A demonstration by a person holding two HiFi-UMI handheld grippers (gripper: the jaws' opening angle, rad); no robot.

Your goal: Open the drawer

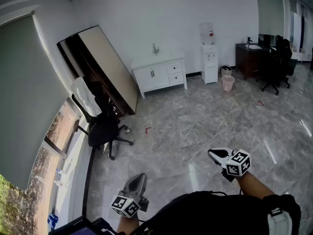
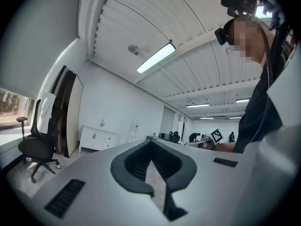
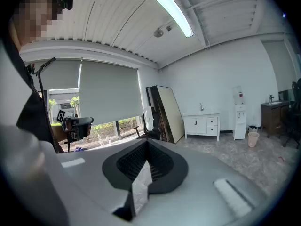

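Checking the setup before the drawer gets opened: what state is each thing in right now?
Cabinet drawers: both shut.
Cabinet doors: shut.
Left tool: shut, empty.
Right tool: shut, empty.
Window blind: lowered most of the way.
Ceiling light: on.
Pink bin: upright.

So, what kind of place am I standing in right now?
Most likely an office: a swivel chair by the window, a water dispenser against the wall, and a white cabinet with drawers beside it.
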